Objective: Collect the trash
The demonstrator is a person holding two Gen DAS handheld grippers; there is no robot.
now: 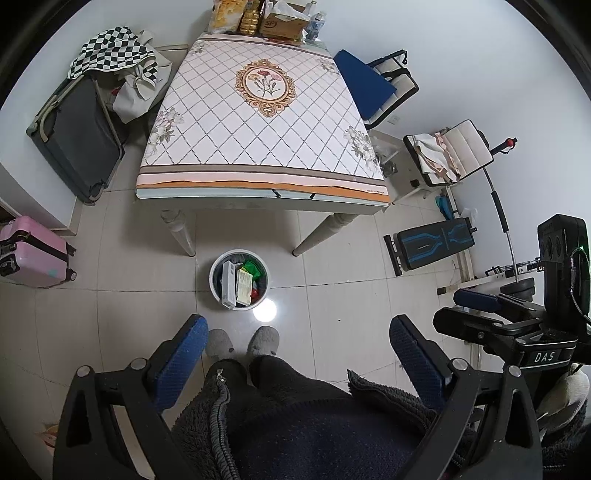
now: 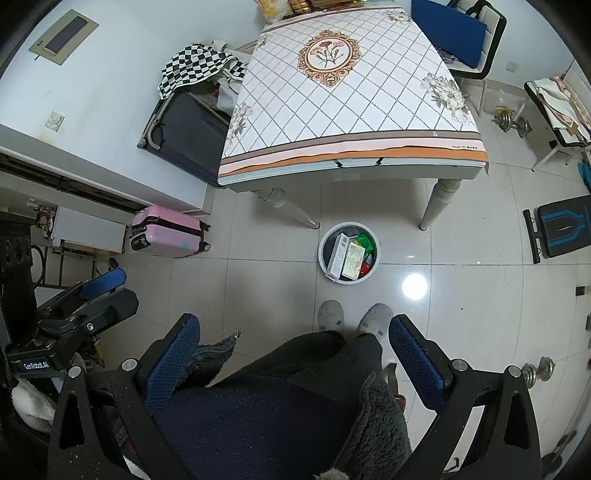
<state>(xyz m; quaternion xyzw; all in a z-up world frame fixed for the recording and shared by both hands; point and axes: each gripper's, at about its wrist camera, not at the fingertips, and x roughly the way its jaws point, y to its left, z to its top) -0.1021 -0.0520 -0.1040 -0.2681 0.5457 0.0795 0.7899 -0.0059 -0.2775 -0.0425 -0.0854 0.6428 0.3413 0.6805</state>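
Observation:
A round white trash bin (image 1: 214, 286) stands on the tiled floor in front of the table, holding a long white box (image 1: 228, 283), a yellow-white packet and green and red wrappers. It also shows in the right wrist view (image 2: 325, 266). My left gripper (image 1: 299, 332) is open and empty, held high over the person's legs and grey slippers. My right gripper (image 2: 293, 330) is open and empty too, beside the left one; it shows at the right edge of the left wrist view (image 1: 480, 306).
A table with a floral diamond cloth (image 1: 262, 122) stands behind the bin; boxes and bottles (image 1: 273, 18) sit at its far end. A dark suitcase (image 1: 77, 136), a pink suitcase (image 1: 31, 253), chairs (image 1: 376, 88) and a weight bench (image 1: 432, 245) ring the floor.

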